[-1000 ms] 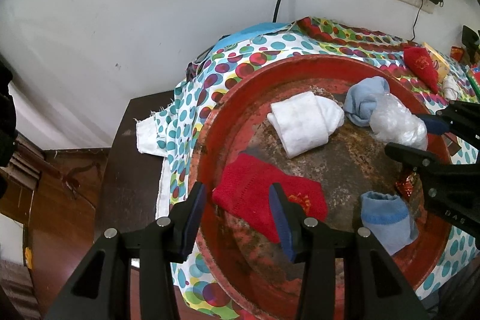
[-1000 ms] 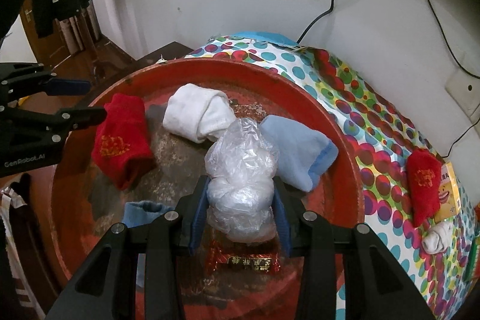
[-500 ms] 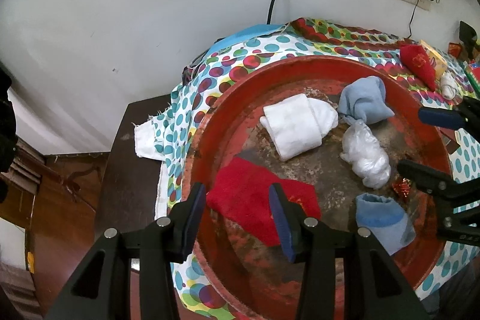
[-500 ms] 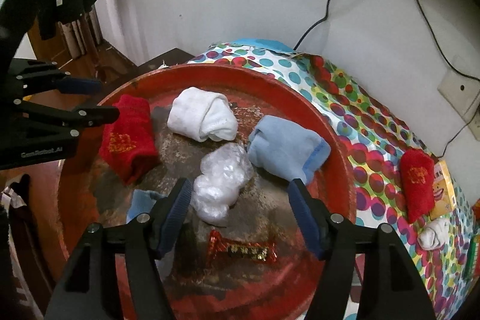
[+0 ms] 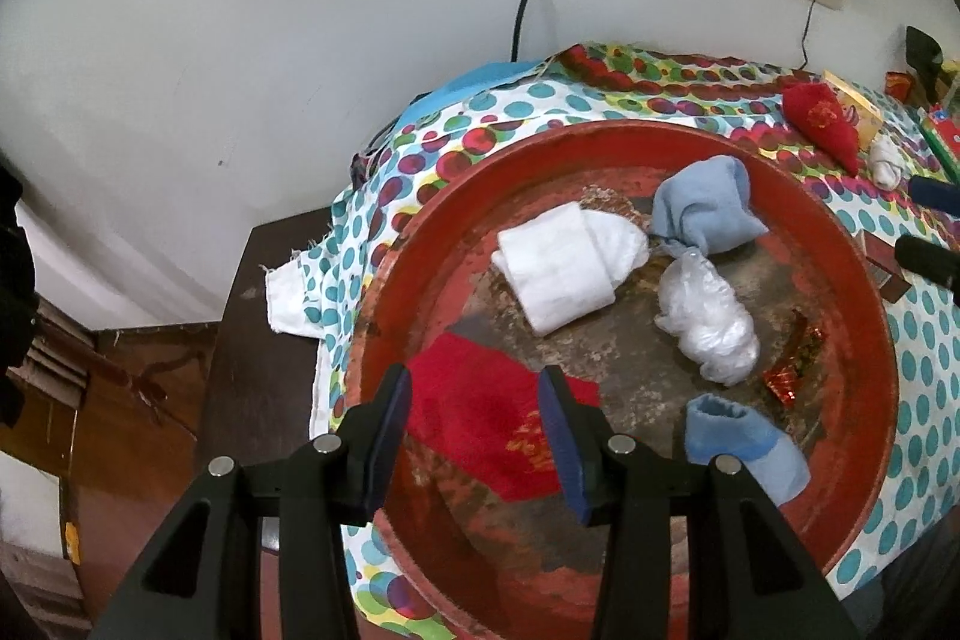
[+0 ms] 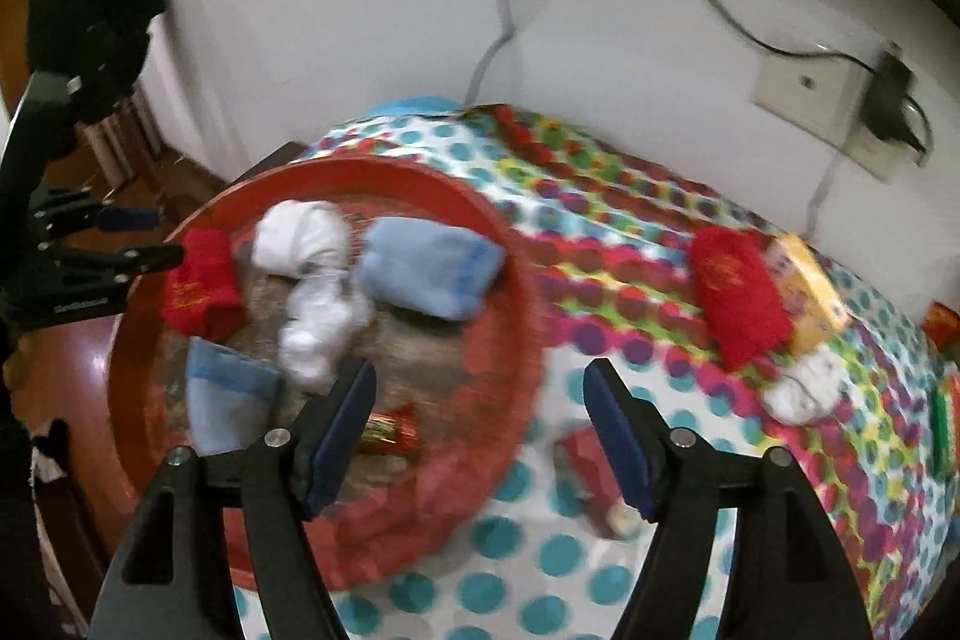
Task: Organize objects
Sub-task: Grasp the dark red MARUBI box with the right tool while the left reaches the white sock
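A round red tray (image 5: 864, 292) holds a flat red sock (image 5: 480, 412), a rolled white sock (image 5: 564, 268), two blue socks (image 5: 702, 208) (image 5: 744, 448), a crumpled clear plastic bag (image 5: 708, 328) and a red candy wrapper (image 5: 792, 370). My left gripper (image 5: 480, 412) hovers open over the red sock without touching it. My right gripper (image 6: 480, 400) hangs above the tray's right rim (image 6: 522, 316). Its jaws are opening and there is nothing between them. The plastic bag (image 6: 318, 328) lies loose in the tray to the left of it.
On the dotted tablecloth (image 6: 600, 244) right of the tray lie another red sock (image 6: 738, 304), a yellow box (image 6: 804, 292), a white sock (image 6: 804, 388) and a small red packet (image 6: 588, 466). The wall with cables and a socket (image 6: 804, 88) stands close behind. A dark wooden table edge (image 5: 258, 340) shows at the left.
My right gripper opened and let the plastic bag go in the tray, then drew back to the right over the tray's rim. The left gripper stayed put.
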